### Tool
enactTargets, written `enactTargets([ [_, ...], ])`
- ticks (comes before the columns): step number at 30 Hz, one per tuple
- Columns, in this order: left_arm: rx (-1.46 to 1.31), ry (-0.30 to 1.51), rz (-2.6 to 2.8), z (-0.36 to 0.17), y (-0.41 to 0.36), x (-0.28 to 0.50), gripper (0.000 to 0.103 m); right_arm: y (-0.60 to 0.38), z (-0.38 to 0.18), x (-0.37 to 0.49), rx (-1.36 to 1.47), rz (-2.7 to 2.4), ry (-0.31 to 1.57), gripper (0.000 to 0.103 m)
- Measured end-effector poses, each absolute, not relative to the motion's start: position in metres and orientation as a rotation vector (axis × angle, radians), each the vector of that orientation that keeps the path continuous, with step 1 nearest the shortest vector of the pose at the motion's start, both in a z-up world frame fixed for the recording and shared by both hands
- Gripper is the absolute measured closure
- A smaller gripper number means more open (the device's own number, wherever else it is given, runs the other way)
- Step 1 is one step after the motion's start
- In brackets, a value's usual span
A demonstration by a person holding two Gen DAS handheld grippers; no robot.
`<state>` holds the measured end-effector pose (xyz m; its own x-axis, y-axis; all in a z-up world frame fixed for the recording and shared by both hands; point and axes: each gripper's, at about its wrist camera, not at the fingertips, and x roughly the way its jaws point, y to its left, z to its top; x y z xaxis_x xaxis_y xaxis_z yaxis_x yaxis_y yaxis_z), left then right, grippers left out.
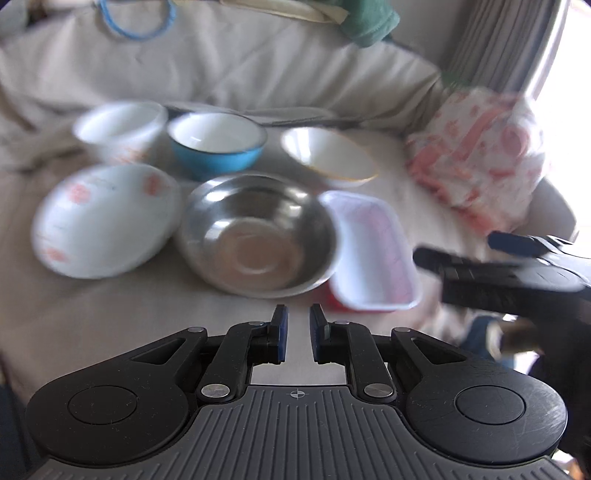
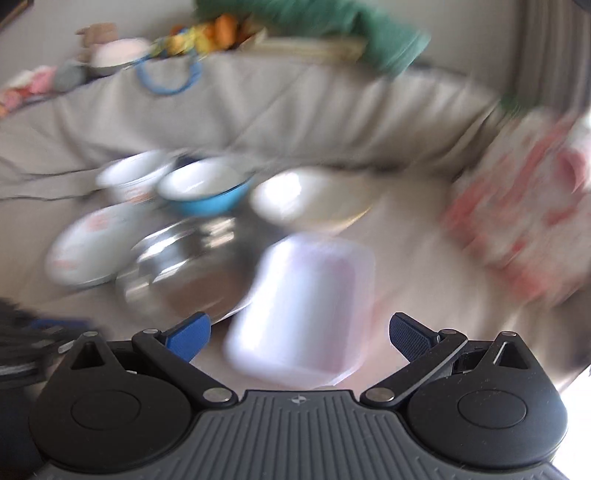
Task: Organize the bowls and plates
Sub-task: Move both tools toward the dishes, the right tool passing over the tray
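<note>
Beige cloth-covered surface (image 1: 92, 325): bears all dishes; a padded beige backrest (image 1: 258, 66) rises behind.

Pink-and-white patterned bundle (image 1: 480, 162): far right, apart from the dishes.

Steel bowl (image 1: 255, 236): centre front, upright, empty, its right rim overlapping the tray.

White plate with pink marks (image 1: 99, 221): left of the steel bowl, tilted, just beside it.

White rectangular tray (image 1: 373, 251): right of the steel bowl, with a red underside showing at its near edge. In the right wrist view the tray (image 2: 306, 306) lies ahead of the spread fingers, not between the pads.

Back row, left to right: white bowl with orange print (image 1: 122, 129), blue bowl with white inside (image 1: 218, 144), white bowl with yellow rim (image 1: 328, 157), which is tilted.

Left gripper (image 1: 298, 317): jaws drawn nearly together on nothing, above bare cloth in front of the steel bowl.

Right gripper (image 2: 299, 332): jaws spread wide, empty; blurred.

Blue ring (image 1: 136, 22): on the backrest top, beside green fabric (image 1: 369, 22).
</note>
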<state>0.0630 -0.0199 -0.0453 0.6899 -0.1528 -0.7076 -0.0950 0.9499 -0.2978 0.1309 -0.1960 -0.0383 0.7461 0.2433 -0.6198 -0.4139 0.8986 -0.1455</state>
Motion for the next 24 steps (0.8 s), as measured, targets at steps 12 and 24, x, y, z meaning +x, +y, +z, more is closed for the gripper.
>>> enactTargets([
  [12, -0.531, 0.901, -0.044, -0.097, -0.035, 0.138, 0.088, -0.239, -0.096, 0.243, -0.101, 0.424, 0.931, 0.000],
  [24, -0.367, 0.966, -0.071, -0.110, -0.082, 0.187, 0.083, -0.244, -0.130, 0.280, 0.171, 0.595, 1.067, 0.028],
])
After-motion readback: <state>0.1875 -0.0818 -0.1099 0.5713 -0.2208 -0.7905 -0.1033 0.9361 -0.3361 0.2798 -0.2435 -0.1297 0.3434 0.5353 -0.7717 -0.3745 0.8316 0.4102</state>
